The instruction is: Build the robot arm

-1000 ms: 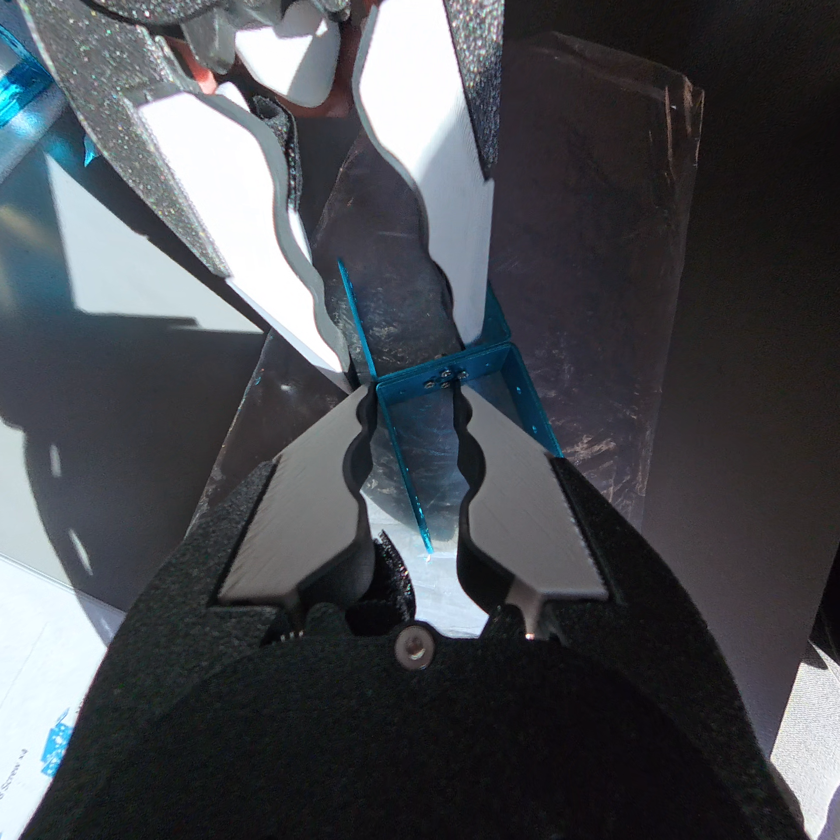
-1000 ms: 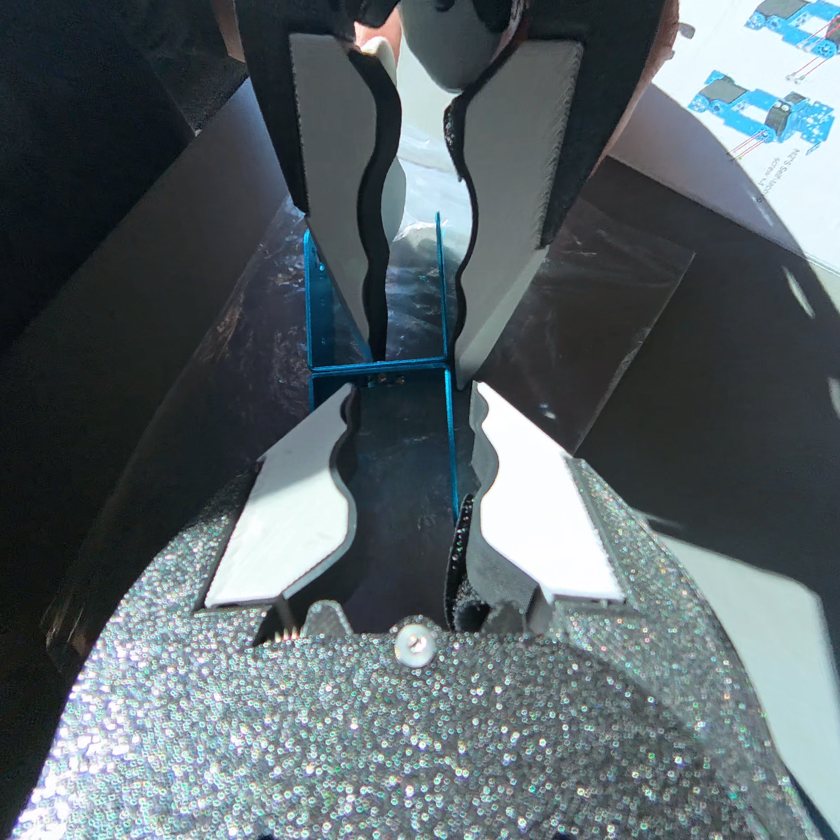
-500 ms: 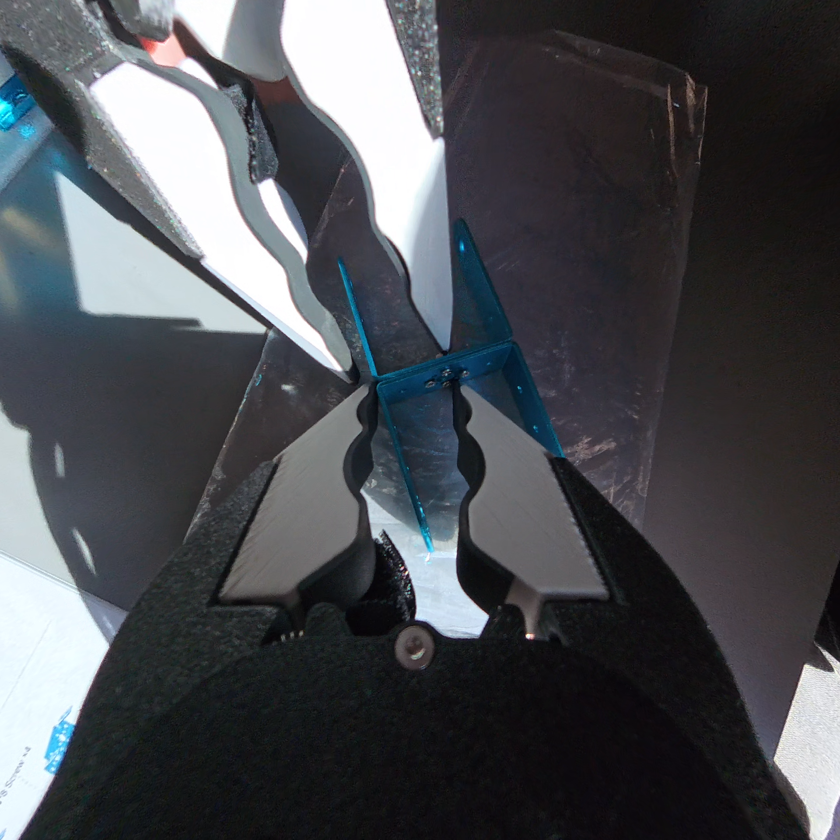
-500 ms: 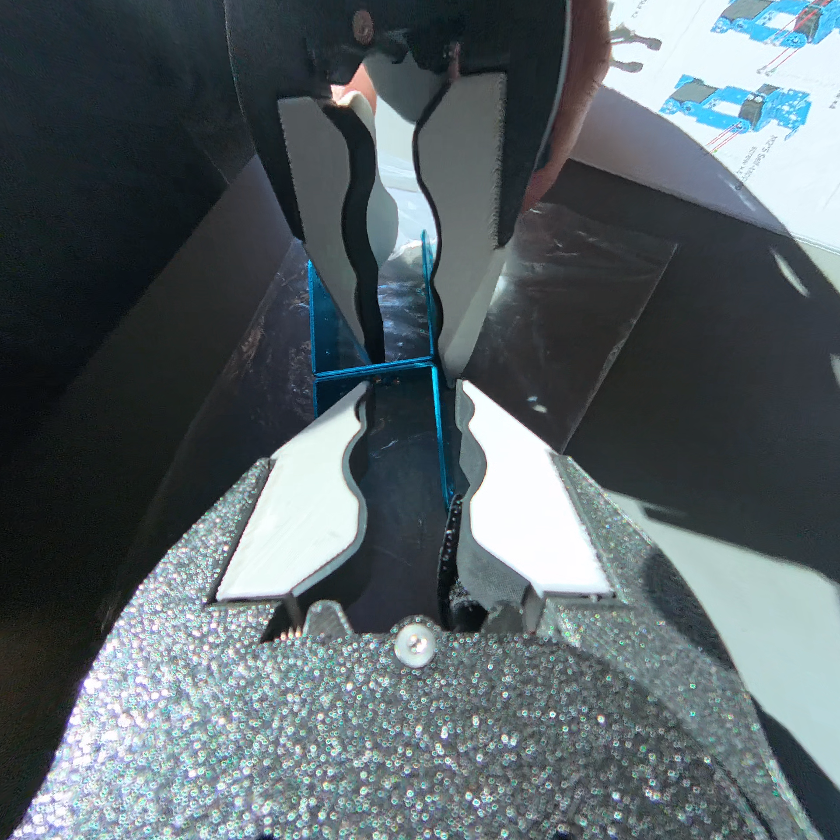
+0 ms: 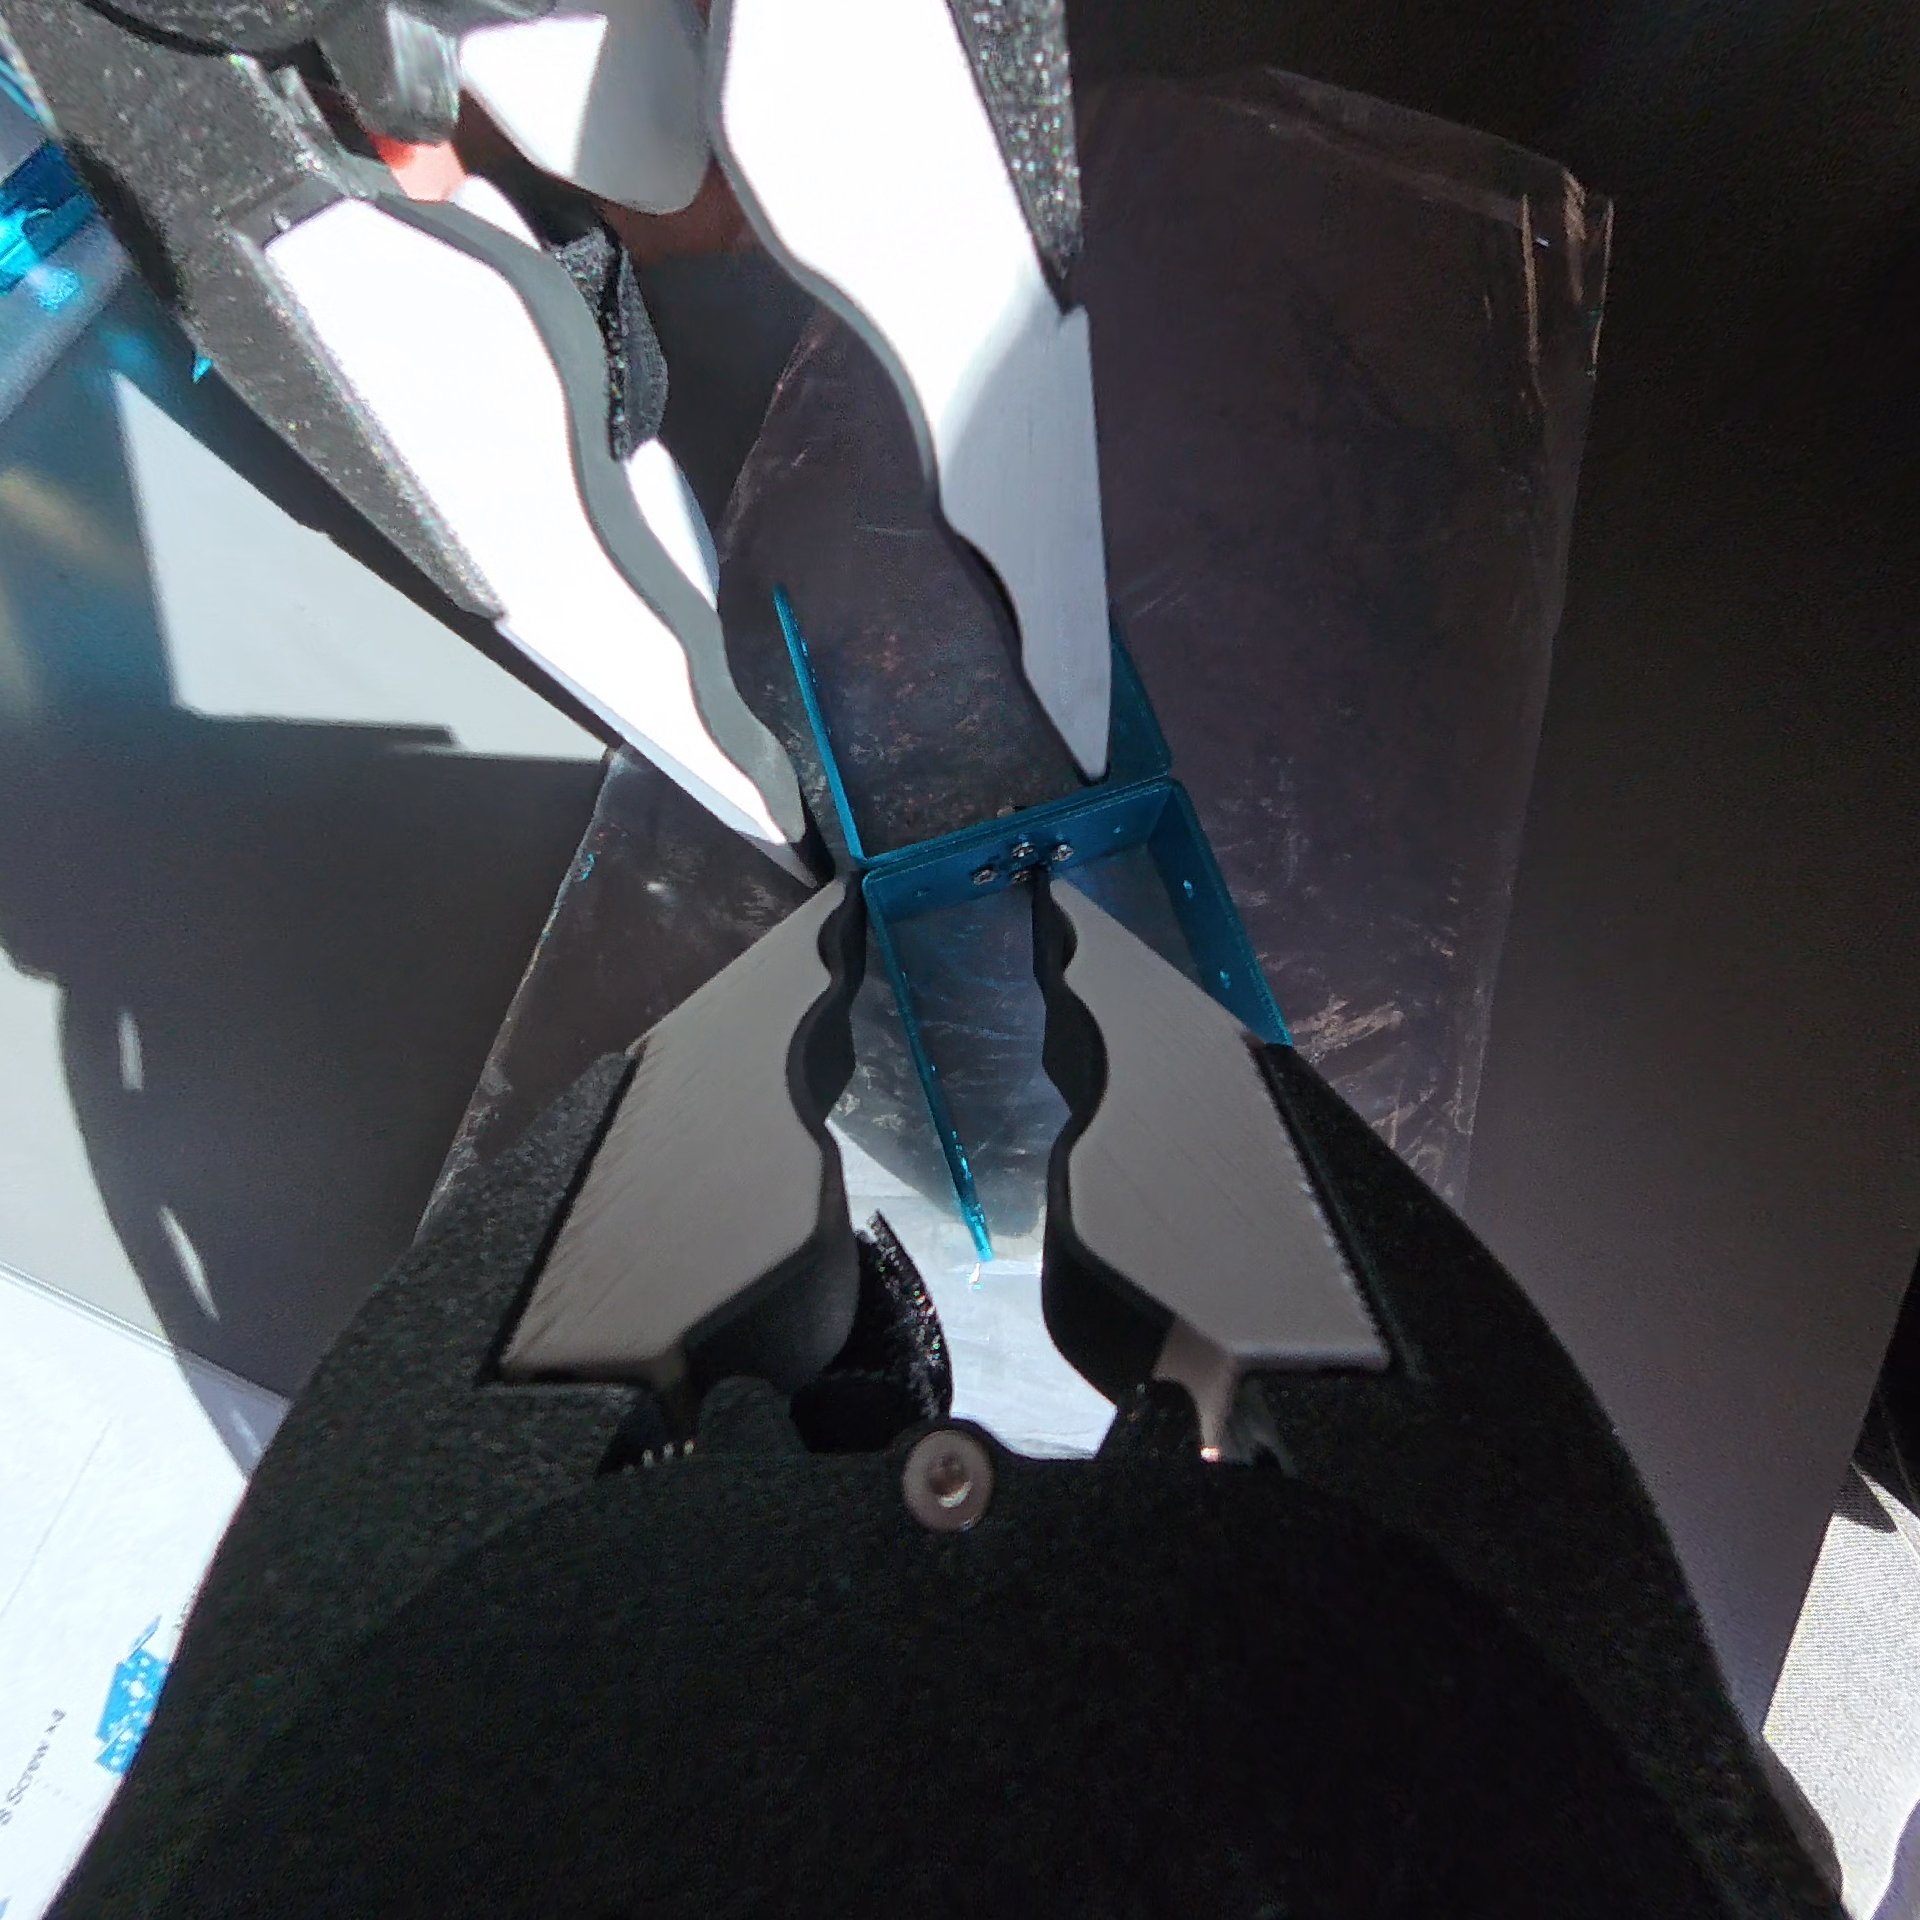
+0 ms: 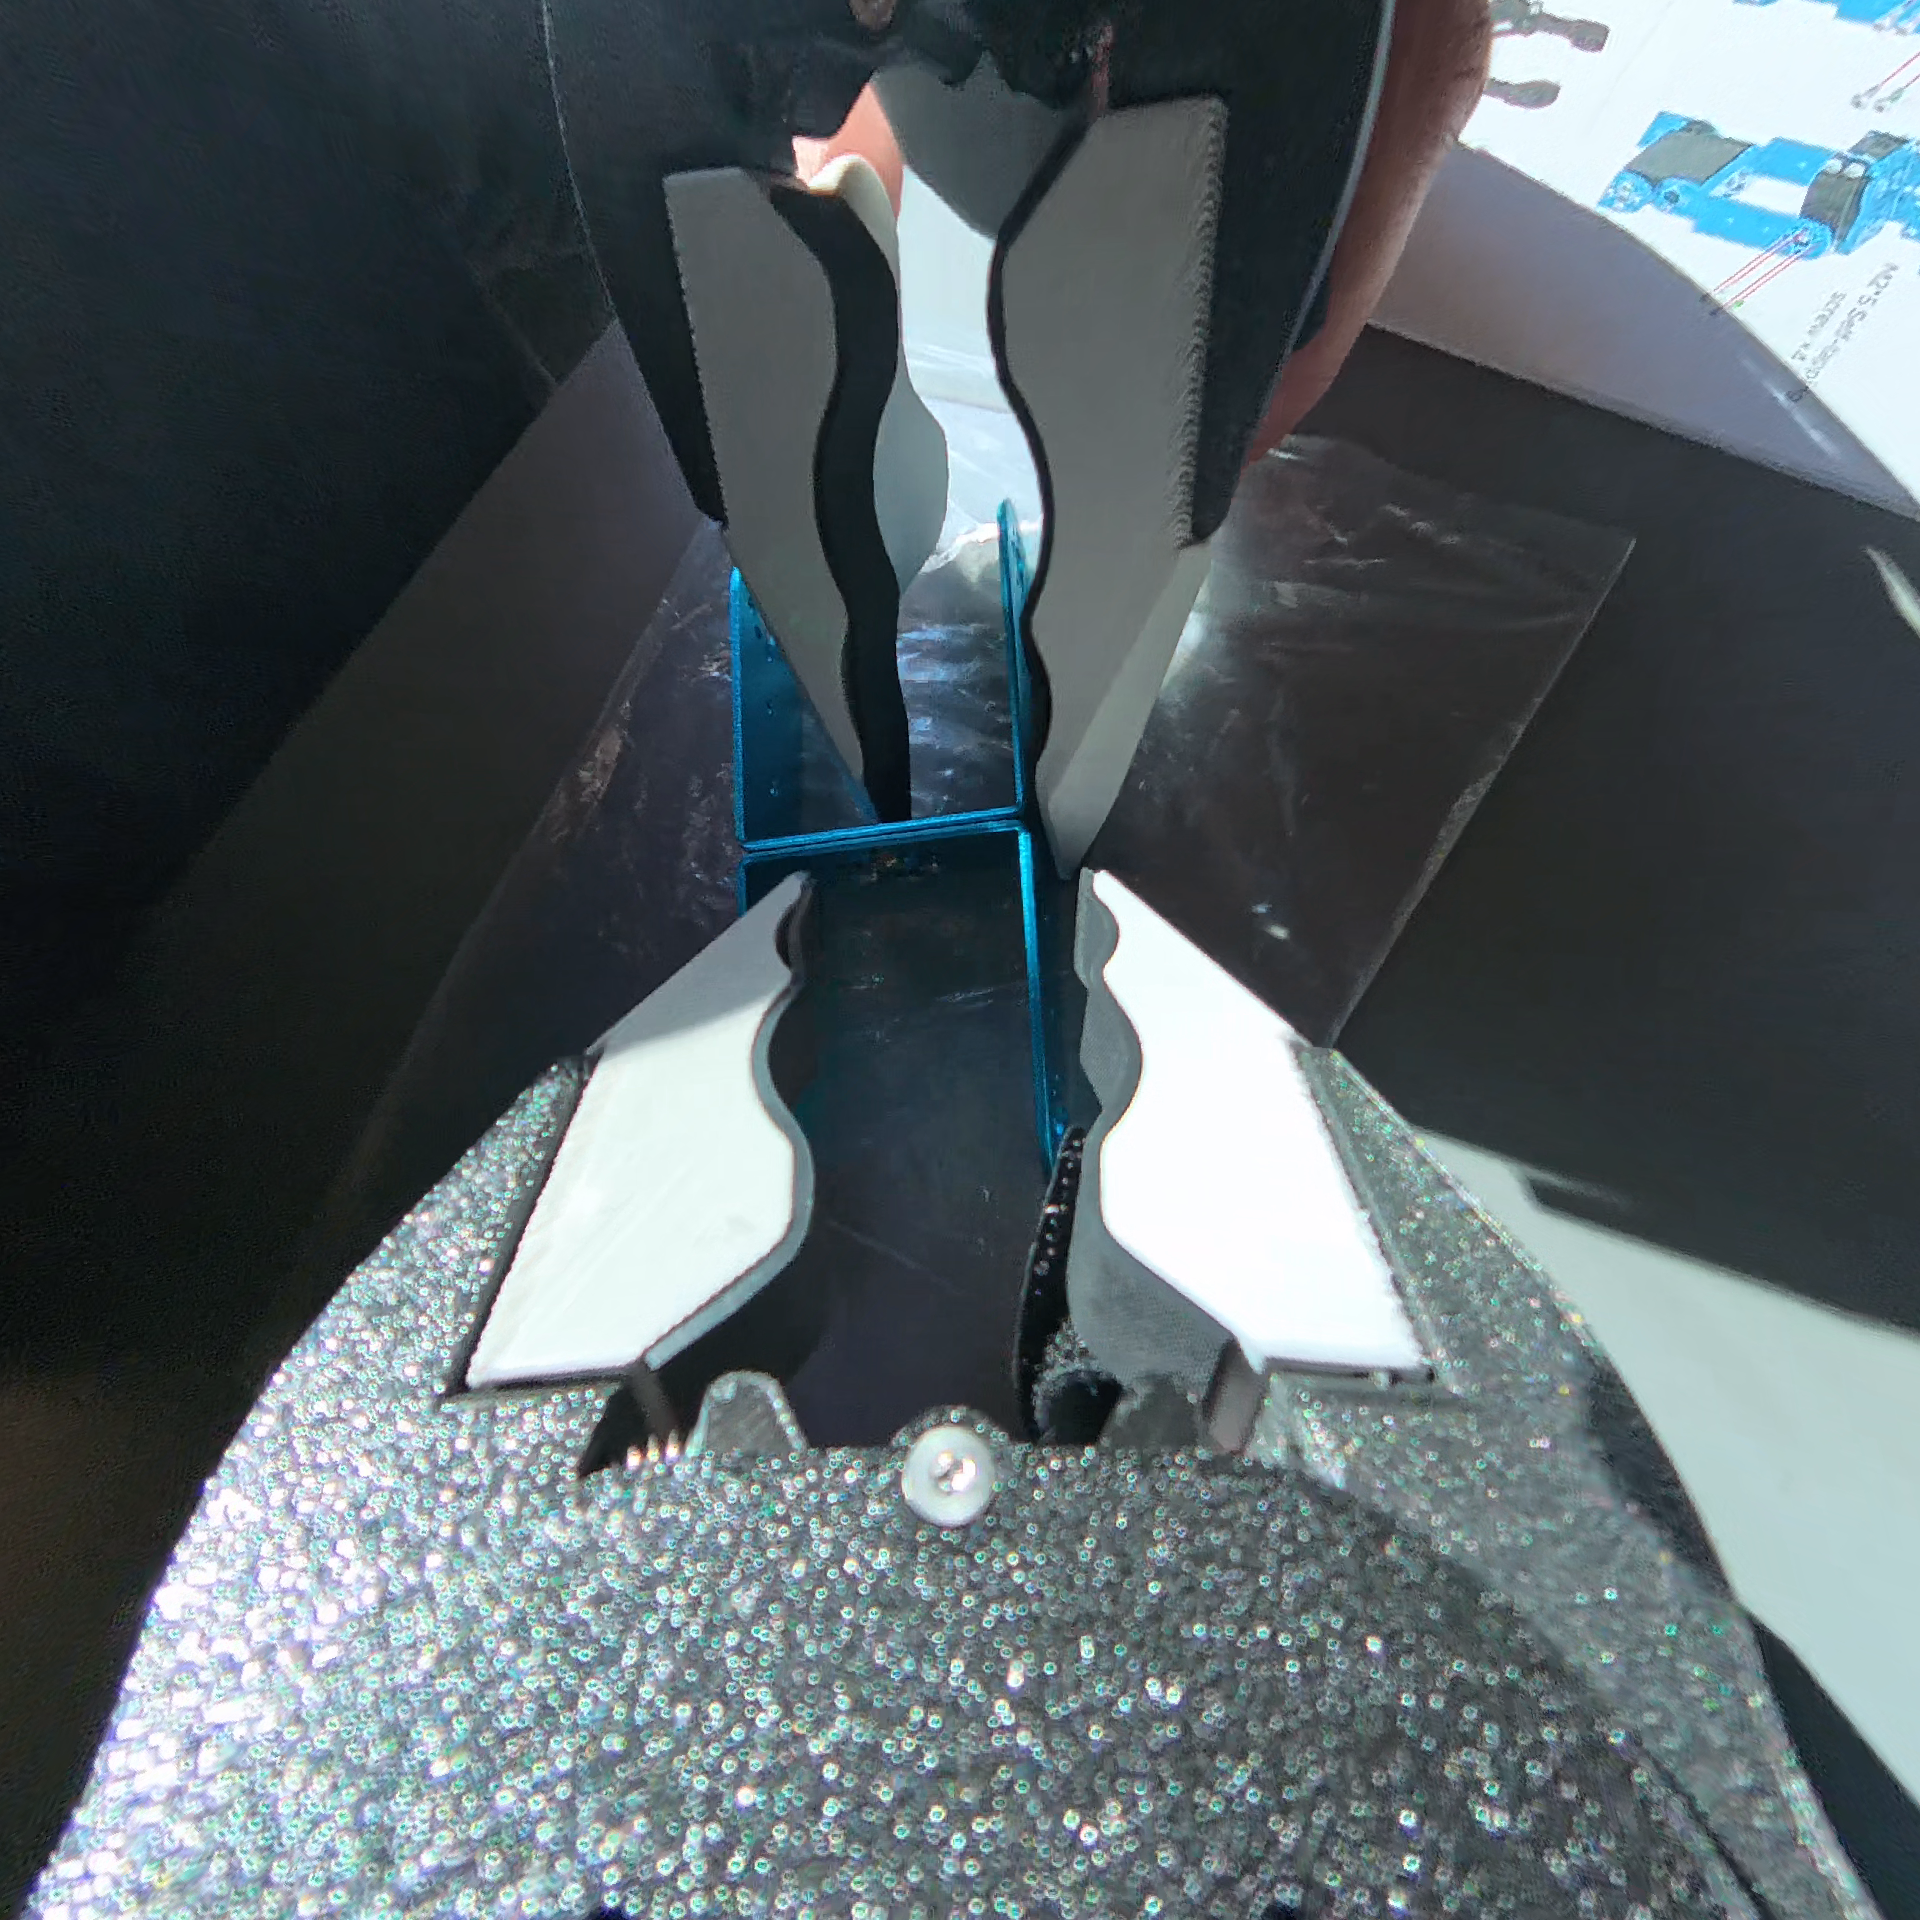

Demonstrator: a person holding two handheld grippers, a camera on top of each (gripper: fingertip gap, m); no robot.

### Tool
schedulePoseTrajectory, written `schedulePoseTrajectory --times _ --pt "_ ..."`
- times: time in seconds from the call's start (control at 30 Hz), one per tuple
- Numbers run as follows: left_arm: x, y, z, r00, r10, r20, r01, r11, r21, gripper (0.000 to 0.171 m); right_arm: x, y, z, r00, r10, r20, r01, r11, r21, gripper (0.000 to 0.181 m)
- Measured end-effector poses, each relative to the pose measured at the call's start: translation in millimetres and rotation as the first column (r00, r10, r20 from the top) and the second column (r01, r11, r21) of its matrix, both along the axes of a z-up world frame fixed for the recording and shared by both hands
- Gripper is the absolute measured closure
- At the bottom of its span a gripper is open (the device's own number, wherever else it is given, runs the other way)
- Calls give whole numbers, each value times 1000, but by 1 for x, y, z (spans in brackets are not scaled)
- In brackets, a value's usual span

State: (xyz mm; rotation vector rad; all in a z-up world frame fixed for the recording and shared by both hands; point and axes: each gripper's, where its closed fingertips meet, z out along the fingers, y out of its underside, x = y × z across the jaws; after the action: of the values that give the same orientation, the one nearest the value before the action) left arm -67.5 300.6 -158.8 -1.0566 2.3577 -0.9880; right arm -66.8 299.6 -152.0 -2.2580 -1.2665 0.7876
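Note:
Two blue U-shaped metal brackets (image 5: 1122, 821) stand joined back to back by small screws (image 5: 1023, 862), on a clear plastic sheet. They also show in the right wrist view (image 6: 774, 727). My black left gripper (image 5: 940, 902) is open. Its fingers straddle the near bracket's left wall, and its tips sit against the joined plates. My glittery right gripper (image 6: 940, 883) is open and faces it from the other side. One of its fingers is outside a wall of the other bracket and the other finger is inside the U. Each gripper shows in the other's view, the right one (image 5: 945, 810) and the left one (image 6: 971, 821).
The clear plastic sheet (image 5: 1351, 520) lies on a dark surface in hard sunlight and shadow. A white printed sheet with blue diagrams (image 6: 1766, 156) lies at the right gripper's far right and shows again at the lower left (image 5: 94, 1558). A person's hand (image 6: 1382, 156) is behind the left gripper. My left and right fingertips are right by each other.
The right gripper's fingers drew closer together half a second ago and have spread back to their earlier width. The left gripper and the brackets have not moved.

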Motion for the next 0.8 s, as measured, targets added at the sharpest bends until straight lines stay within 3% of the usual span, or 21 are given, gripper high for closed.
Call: schedulePoseTrajectory --times 0.2,0.37,0.5,0.63,0.8 --pt "0 1 0 1000 7 1 -7 1000 0 139 4 7 2 999 -40 -7 40 999 -1 147" --pt "0 0 0 1000 5 3 -5 1000 2 140 0 -1 -2 1000 -1 12 1 1000 -14 127" --pt "0 0 1 1000 5 6 -5 1000 5 140 0 4 -6 996 -7 91 1 998 66 137" --pt "0 -1 1 1000 5 9 -5 1000 8 140 2 4 -1 999 -32 -1 32 999 -27 144" --pt "0 -1 1 1000 5 6 -5 1000 5 141 0 1 -4 1000 -4 15 4 1000 -4 133"
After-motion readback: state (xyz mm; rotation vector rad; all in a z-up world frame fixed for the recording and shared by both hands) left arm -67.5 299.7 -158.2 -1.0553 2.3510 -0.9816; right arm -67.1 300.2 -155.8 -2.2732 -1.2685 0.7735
